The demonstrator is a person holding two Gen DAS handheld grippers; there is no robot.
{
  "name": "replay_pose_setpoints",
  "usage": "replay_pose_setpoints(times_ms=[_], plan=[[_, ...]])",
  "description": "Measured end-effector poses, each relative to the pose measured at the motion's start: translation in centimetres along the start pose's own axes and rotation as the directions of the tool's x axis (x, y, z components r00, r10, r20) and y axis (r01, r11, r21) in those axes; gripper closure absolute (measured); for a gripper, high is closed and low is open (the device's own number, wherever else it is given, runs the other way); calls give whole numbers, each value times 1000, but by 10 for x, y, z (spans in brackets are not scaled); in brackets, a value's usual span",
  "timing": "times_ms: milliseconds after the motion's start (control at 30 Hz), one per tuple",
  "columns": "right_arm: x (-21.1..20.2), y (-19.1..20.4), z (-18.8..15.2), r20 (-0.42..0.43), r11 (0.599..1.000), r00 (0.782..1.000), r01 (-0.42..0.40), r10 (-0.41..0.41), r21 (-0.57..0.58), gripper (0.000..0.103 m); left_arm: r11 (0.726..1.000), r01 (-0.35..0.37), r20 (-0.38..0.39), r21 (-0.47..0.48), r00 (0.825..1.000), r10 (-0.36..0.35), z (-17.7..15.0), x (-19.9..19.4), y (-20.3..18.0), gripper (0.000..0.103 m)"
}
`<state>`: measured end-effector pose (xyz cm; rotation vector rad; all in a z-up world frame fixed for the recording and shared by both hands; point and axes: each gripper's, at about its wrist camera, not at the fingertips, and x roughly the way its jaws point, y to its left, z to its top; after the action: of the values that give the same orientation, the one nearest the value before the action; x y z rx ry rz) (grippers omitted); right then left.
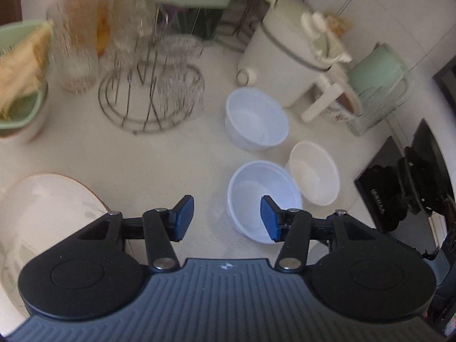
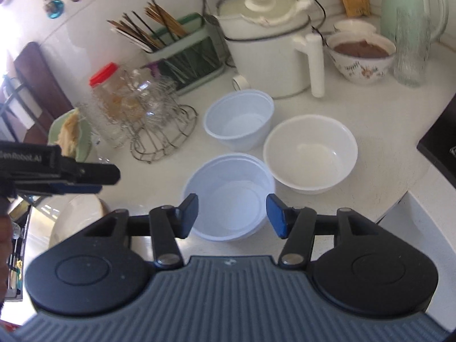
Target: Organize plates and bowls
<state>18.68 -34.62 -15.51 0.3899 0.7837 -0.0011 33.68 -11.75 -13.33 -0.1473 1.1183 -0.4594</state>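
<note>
Three empty bowls stand on the white counter. The near bluish plastic bowl [image 1: 263,199] [image 2: 228,196] lies just ahead of both grippers. The far bluish plastic bowl [image 1: 256,119] [image 2: 239,119] stands behind it. A white bowl [image 1: 313,172] [image 2: 310,154] sits to their right. A white plate [image 1: 42,213] [image 2: 77,216] lies at the left. My left gripper [image 1: 227,219] is open and empty above the counter, left of the near bowl; it also shows in the right wrist view [image 2: 82,181]. My right gripper [image 2: 232,216] is open and empty over the near bowl's front rim.
A wire glass rack [image 1: 151,97] [image 2: 162,131], a red-lidded jar [image 1: 85,14], a chopstick holder [image 2: 182,54], a white pot [image 2: 268,42], a floral bowl with brown contents [image 2: 360,57], a green jug [image 2: 407,2] and a green bowl [image 1: 20,85] crowd the back. A black cooktop [image 2: 441,148] lies right.
</note>
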Motion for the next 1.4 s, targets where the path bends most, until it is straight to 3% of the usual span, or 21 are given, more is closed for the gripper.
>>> replay_pose_setpoints(times_ms=[167,333,400,467,700,833,1067,1400], plan=[[19,-17,7,-22,999,1000,-1,2,32,48,1000,-6,-38,17,999,6,11,24,0,46],[39,-27,9,-70,999,997,-7,10,38,57,1000,10,-70,13,998,-9,12,54,-2,46],[46,-30,8,-96,999,995,-14,19,49,65,1000,5,-91,3,996,-5,11,67,-3,50],[53,-31,6,-110,998,993,-23,29,51,67,1000,-16,-120,-23,993,13,9,78,-4,66],[63,-35,6,-119,997,992,-46,53,63,70,995,63,-164,-79,984,-75,8,98,-3,69],[68,-35,6,-141,997,988,-63,69,42,70,996,50,-179,-77,982,-63,8,106,-6,69],[67,-32,12,-147,994,983,-109,112,32,70,998,27,-160,-57,986,-36,12,97,-7,69],[71,7,20,-161,979,968,-202,194,-37,70,990,-25,-109,-136,994,10,7,54,29,69]])
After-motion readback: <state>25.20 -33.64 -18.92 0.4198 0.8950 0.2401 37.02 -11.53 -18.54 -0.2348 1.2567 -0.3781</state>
